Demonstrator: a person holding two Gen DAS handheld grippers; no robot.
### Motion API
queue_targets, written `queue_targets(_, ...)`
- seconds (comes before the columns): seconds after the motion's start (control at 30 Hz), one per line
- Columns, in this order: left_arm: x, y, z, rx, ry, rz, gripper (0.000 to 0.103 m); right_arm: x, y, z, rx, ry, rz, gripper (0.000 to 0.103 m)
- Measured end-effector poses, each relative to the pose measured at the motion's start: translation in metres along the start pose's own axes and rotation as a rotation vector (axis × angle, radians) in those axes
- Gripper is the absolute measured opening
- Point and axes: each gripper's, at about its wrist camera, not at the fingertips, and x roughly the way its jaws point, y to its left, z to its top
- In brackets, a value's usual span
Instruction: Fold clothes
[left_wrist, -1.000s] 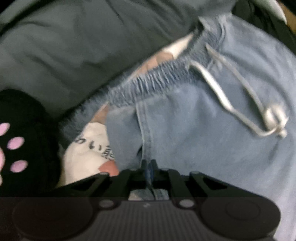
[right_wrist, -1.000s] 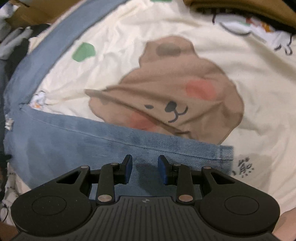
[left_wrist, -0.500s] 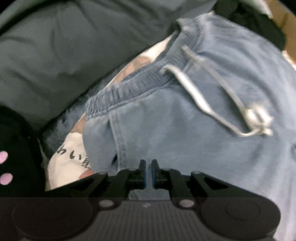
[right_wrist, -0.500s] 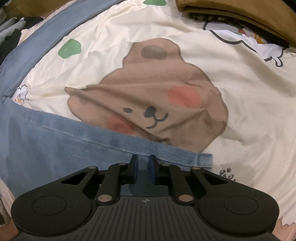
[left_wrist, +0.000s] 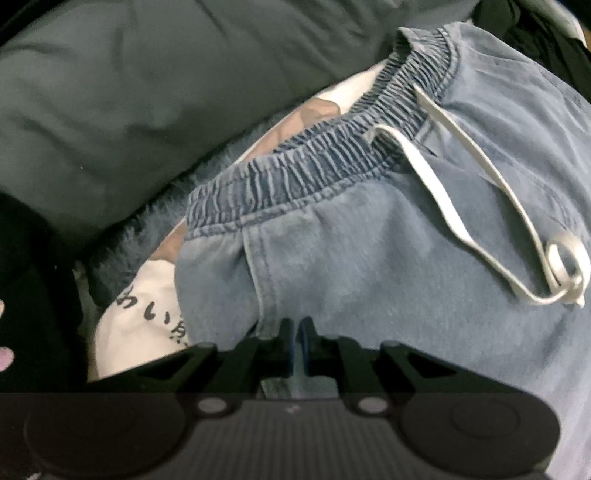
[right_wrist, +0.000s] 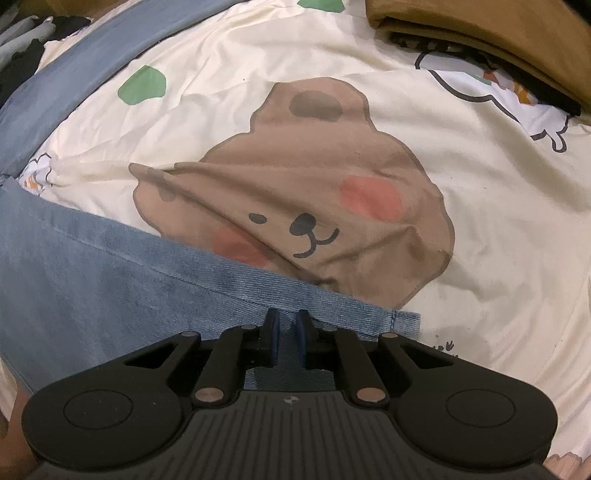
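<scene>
Light blue denim trousers (left_wrist: 424, 258) with an elastic waistband (left_wrist: 314, 166) and a white drawstring (left_wrist: 443, 195) fill the left wrist view. My left gripper (left_wrist: 296, 325) is shut on the trousers' side just below the waistband. In the right wrist view a trouser leg (right_wrist: 110, 280) lies across the bear-print sheet (right_wrist: 295, 192), its hem (right_wrist: 402, 319) pointing right. My right gripper (right_wrist: 287, 320) is shut on the leg fabric close to the hem.
A dark grey pillow or duvet (left_wrist: 166, 92) lies beyond the waistband. A folded brown garment (right_wrist: 480, 40) sits at the top right of the bed. Dark clothes (right_wrist: 26, 55) are piled at the far left. A black item with pink spots (left_wrist: 22, 295) is at the left.
The right gripper closed from open onto the trouser leg near the hem. The left gripper stays clamped while the waistband has shifted up and to the right in its view.
</scene>
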Motion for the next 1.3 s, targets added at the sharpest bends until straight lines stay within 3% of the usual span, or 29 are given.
queue_targets(0.07, -0.005, -0.003, 0.001, 0.000, 0.000, 0.018, 0.009, -0.006, 0.003, 0.005, -0.003, -0.018, 0.001, 0.017)
queue_targets(0.2, -0.027, -0.015, 0.004, 0.014, -0.054, 0.010, 0.026, -0.017, 0.009, 0.016, -0.008, -0.053, 0.004, 0.017)
queue_targets(0.57, -0.051, -0.051, 0.017, 0.100, -0.147, -0.056, 0.028, -0.038, 0.034, 0.051, -0.077, -0.147, -0.004, 0.018)
queue_targets(0.73, -0.061, -0.070, 0.022, 0.098, -0.193, -0.172, 0.030, -0.039, 0.066, 0.077, -0.193, -0.233, -0.037, 0.018)
queue_targets(0.87, -0.065, -0.091, 0.026, 0.126, -0.221, -0.224, 0.030, -0.036, 0.090, 0.104, -0.220, -0.305, 0.015, 0.023)
queue_targets(1.17, -0.065, -0.153, 0.037, 0.257, -0.281, -0.316, 0.032, -0.007, 0.131, 0.162, -0.334, -0.366, 0.050, 0.028)
queue_targets(1.3, -0.049, -0.179, 0.043, 0.314, -0.273, -0.321, 0.032, 0.011, 0.145, 0.189, -0.376, -0.387, 0.053, 0.028)
